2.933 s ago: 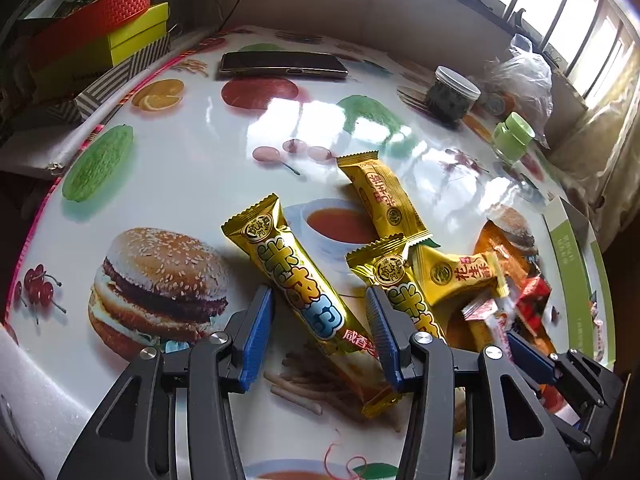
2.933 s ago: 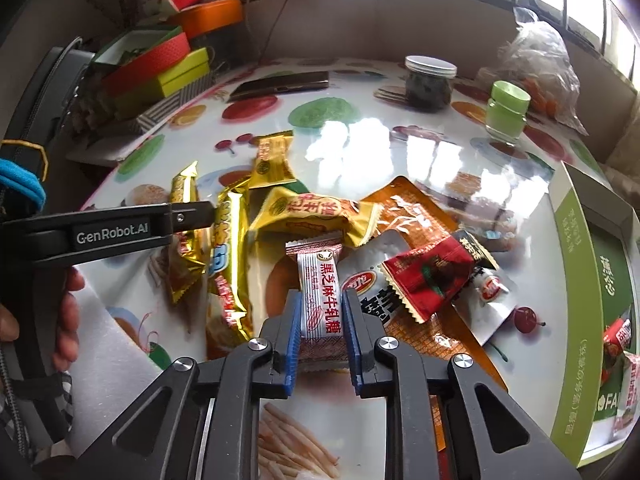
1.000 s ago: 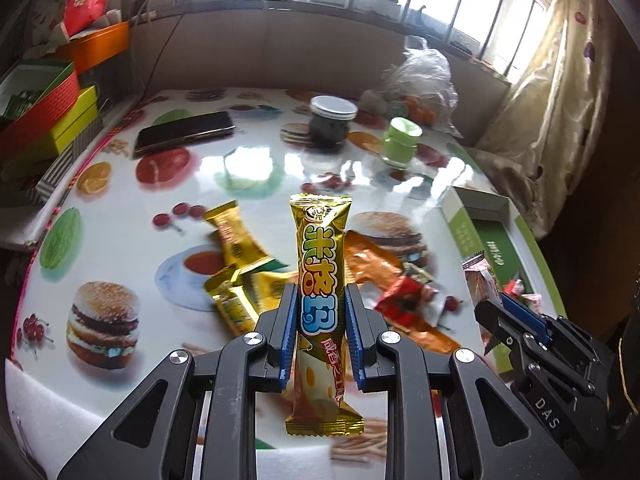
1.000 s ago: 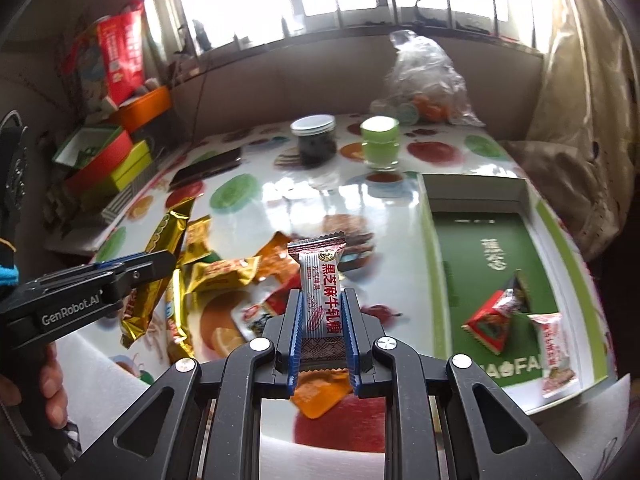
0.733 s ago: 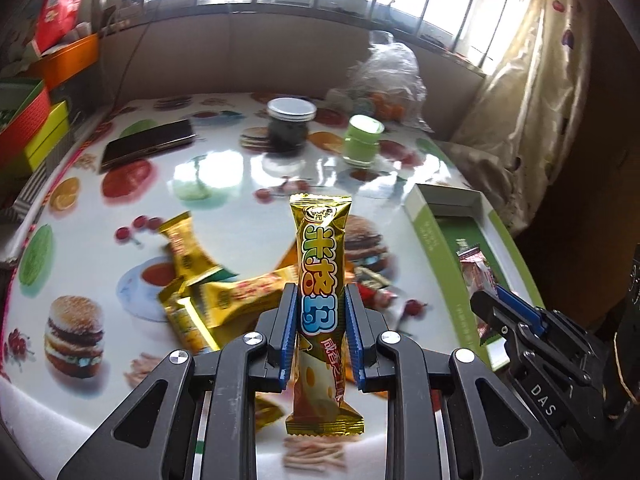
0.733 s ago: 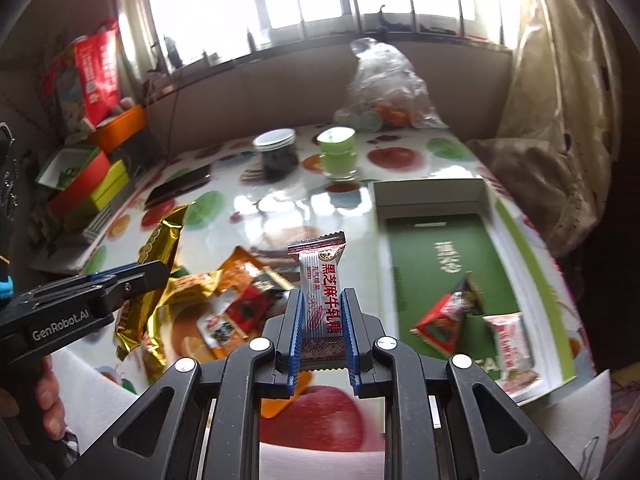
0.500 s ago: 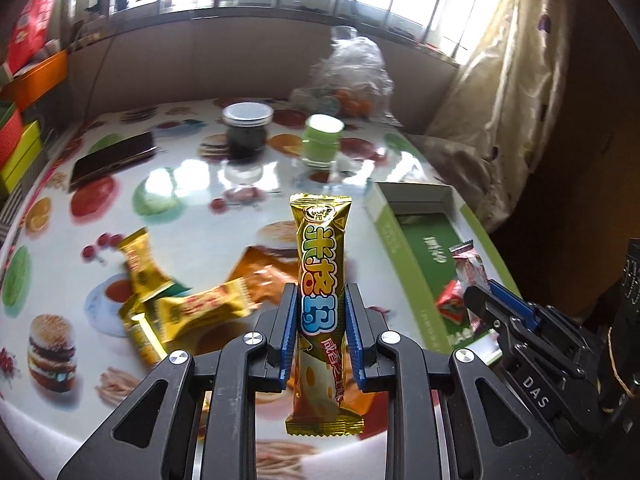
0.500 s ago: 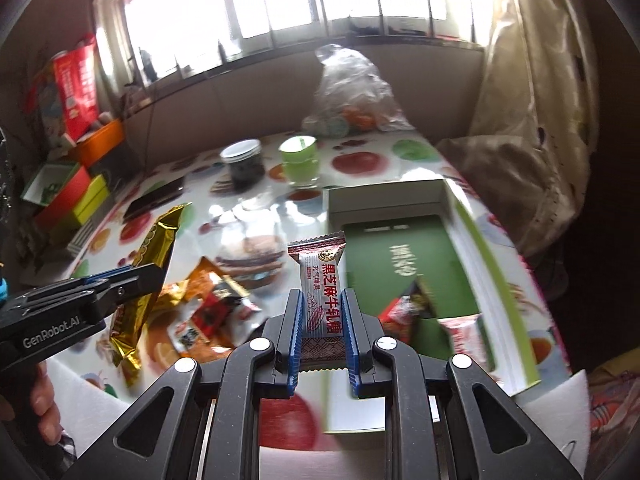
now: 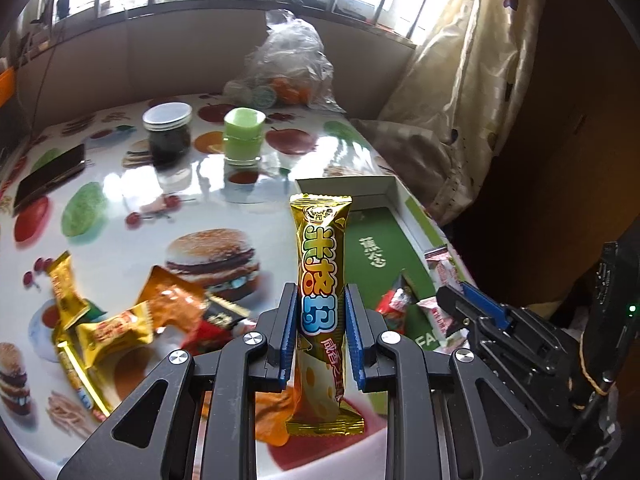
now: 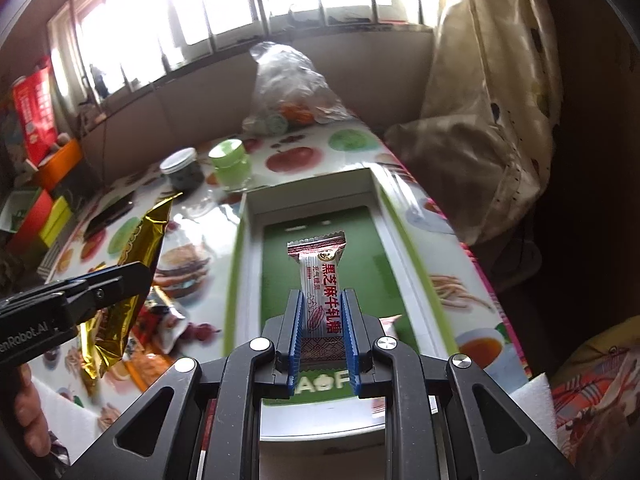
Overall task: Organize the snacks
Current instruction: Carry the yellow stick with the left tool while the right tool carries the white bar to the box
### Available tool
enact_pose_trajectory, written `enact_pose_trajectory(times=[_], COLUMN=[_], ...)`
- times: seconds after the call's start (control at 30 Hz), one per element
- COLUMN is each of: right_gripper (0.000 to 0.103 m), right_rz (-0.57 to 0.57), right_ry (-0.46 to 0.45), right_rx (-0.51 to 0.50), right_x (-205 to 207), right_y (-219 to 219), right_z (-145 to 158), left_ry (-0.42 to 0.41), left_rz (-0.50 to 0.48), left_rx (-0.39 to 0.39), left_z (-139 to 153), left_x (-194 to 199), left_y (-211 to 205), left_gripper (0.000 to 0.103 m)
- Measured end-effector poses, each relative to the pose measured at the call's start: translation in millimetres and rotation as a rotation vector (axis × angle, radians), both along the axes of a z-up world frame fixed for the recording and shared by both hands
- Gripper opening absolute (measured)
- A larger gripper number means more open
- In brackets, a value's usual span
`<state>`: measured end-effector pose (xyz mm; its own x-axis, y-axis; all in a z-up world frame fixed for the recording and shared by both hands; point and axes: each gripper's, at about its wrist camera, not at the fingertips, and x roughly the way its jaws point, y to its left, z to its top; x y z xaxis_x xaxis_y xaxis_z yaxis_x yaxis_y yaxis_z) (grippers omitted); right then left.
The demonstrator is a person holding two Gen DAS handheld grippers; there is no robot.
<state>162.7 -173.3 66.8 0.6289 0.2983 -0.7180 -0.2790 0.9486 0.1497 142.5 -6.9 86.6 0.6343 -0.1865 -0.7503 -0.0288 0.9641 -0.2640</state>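
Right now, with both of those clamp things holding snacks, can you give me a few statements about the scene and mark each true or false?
1. The left gripper is shut on a long gold snack bar. True.
2. The right gripper is open and holds nothing. False: it is shut on a white candy packet with red lettering.
3. The green box already has wrapped snacks in it. True: the left wrist view shows a few at its near end.
4. The green-lidded jar lies tipped on its side. False: it stands upright beside the dark jar.
5. No snacks remain on the table. False: several yellow and orange packets lie there.
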Motion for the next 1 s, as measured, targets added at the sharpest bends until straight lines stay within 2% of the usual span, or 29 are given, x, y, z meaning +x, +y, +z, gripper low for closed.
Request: enact_pose_trajectory(times=[0.3,0.7,1.0], right_gripper=[0.018,0.018,0.018], right_rz=[-0.043,-0.031,-0.028], right_ry=[0.031,0.060,0.044], right_rx=[-0.015,-0.039,-0.062], right_x=[14,26,30], right_y=[-19,-19,-18], right_z=[-13,-29,-31], left_ry=[0.034,0.081,0.105], left_rz=[-0.052,-0.086,-0.093], left_rx=[-0.024,0.003,0.021], left_z=[-11,-31,-42], left_x=[23,48,58], left_y=[-24,-50,-58], left_gripper=[0.024,0.024,0.024])
